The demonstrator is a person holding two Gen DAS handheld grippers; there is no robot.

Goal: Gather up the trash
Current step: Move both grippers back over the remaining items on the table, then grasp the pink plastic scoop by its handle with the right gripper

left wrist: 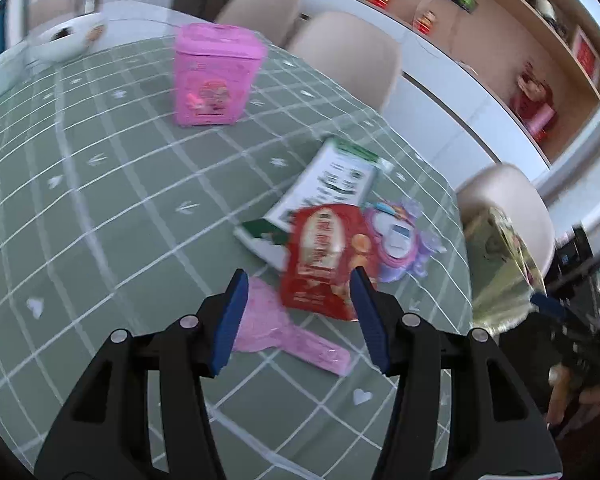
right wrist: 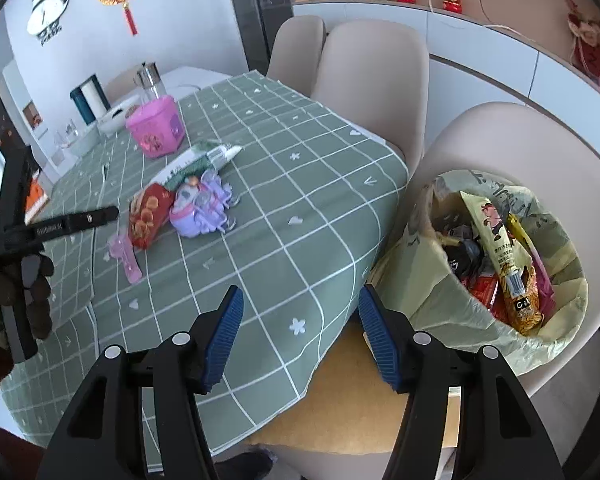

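- Trash in a loose heap near the desk (left wrist: 100, 208) edge: red packet (left wrist: 324, 256), white-and-green pouch (left wrist: 332, 184), lilac plastic piece (left wrist: 400, 240), flat pink wrapper (left wrist: 284, 332).
- Left hand-held gripper (left wrist: 296, 300) poised over the red packet and pink wrapper, jaws moderately wide, nothing between the pads, no contact visible.
- Right hand-held gripper (right wrist: 300, 320) wide and empty, aimed at the desk corner beside the bin (right wrist: 480, 280).
- Bin on a beige chair (right wrist: 500, 140) just off the corner, lined with a pale yellow bag, already stuffed with wrappers.
- Best approach, judging by the layout: straddle a raised, crinkled edge of the red packet rather than its flat face; pinch firmly, then lift clear so the overlapped pouch stays put.
- Red packet: glossy crumpled film, probably light and slippery.
- Pink wrapper: thin, translucent, flat against the cloth, so likely hard to nip without scraping.
- Lilac piece: moulded, frilled, rigid-looking plastic.
- Checked green cloth soft and draped; risk of snagging it with a low pinch.
- Pink tin (left wrist: 216, 76) upright, well apart from the heap.
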